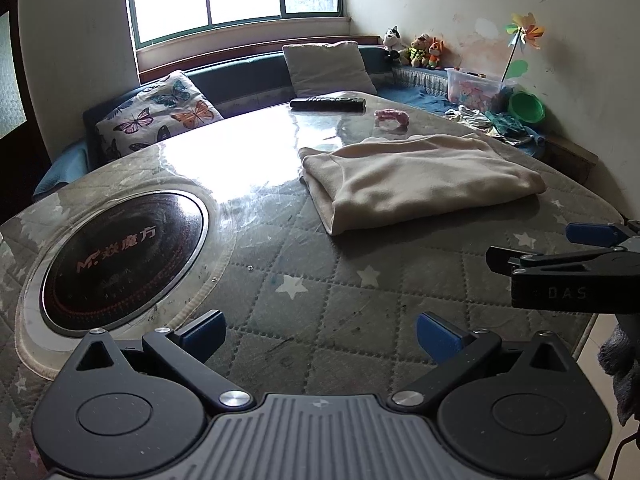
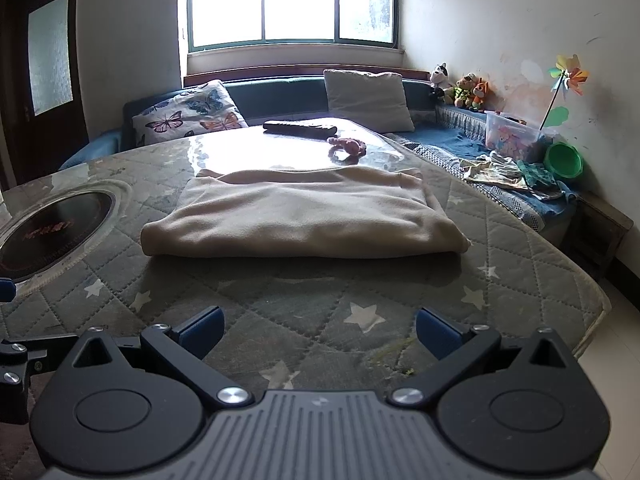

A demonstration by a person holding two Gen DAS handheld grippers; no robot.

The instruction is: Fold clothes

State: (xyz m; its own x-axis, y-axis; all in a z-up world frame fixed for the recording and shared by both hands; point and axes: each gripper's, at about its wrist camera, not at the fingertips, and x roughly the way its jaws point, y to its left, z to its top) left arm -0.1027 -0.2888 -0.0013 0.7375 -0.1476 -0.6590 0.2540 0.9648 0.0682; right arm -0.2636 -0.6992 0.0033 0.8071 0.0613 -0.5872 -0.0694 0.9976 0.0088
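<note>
A cream garment [image 1: 416, 176] lies folded into a flat rectangle on the quilted star-patterned table cover [image 1: 320, 280]. It also shows in the right wrist view [image 2: 300, 216], straight ahead. My left gripper [image 1: 320, 336] is open and empty, above the cover, near and left of the garment. My right gripper [image 2: 318, 332] is open and empty, in front of the garment's near edge. The right gripper also shows at the right edge of the left wrist view [image 1: 560, 252].
A round black induction hob [image 1: 120, 256] is set into the table at left. A black remote [image 2: 300, 128] and a pink toy [image 2: 346, 146] lie at the far end. Cushions, plush toys, a plastic box [image 2: 512, 136] and loose clothes [image 2: 508, 172] sit on the bench behind.
</note>
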